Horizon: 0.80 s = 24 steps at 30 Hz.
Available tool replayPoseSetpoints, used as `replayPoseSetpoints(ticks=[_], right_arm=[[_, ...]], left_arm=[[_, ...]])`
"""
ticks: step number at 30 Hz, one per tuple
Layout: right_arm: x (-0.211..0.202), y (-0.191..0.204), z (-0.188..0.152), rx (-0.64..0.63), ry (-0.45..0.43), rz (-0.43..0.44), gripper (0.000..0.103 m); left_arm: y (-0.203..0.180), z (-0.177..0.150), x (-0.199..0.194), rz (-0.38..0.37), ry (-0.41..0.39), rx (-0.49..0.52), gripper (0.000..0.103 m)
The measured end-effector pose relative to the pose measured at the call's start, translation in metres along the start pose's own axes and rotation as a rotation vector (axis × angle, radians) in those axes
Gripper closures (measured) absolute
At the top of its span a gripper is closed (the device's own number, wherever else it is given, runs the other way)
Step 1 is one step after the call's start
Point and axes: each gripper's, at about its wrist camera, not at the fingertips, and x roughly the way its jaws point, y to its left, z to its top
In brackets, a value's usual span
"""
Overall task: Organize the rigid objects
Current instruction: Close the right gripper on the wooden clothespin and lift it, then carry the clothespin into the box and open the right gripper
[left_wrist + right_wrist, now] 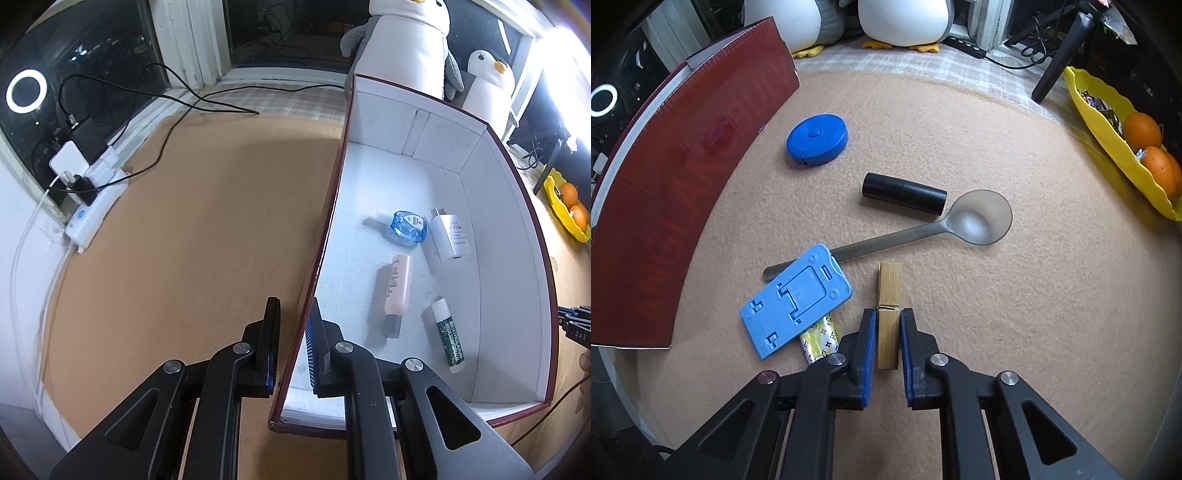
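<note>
The right gripper (888, 332) is sitting around the wooden clothespin (888, 314). The clothespin is lying flat on the tan mat (1034, 295), and its long side is pointing straight away from the gripper, the same way the fingers are pointing. One finger is on each side of it, very close, but I cannot tell if they are squeezing it yet. The right hand is the nearer one, so I think it is the one picking it up.

The left gripper (293, 332) is sitting over the left wall of the red box (517, 192), one finger outside and one inside. The fingers are near the wall with small gaps, so they are not pinching it.

Inside the box, four things are lying: one blue tape holder (408, 227), one white charger (450, 236), one pink tube (397, 288) and one lip balm (448, 338).

On the mat, six things are waiting: one clothespin, one spoon (923, 232), one black tube (905, 192), one blue round tape measure (817, 138), one blue phone stand (796, 301) and one yellow stick (818, 338) peeking out under the stand.
</note>
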Motion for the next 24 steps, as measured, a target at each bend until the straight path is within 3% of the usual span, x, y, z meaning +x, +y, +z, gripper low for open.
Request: replayPoseSetpoints(ticks=[12,18,24], right_arm=[[-0.046,-0.004,-0.004,0.071,-0.100,0.015,0.091],[-0.087,0.029,0.002,0.035,-0.185,0.066,0.091],[-0.112,0.087,0.017,-0.056,-0.240,0.135,0.091]], left_arm=[[0.003,-0.004,-0.002,-0.017,-0.008,-0.010,0.090],[0.006,-0.005,-0.002,-0.031,-0.013,-0.014,0.090],[0.009,-0.006,-0.005,-0.048,-0.022,-0.015,0.090]])
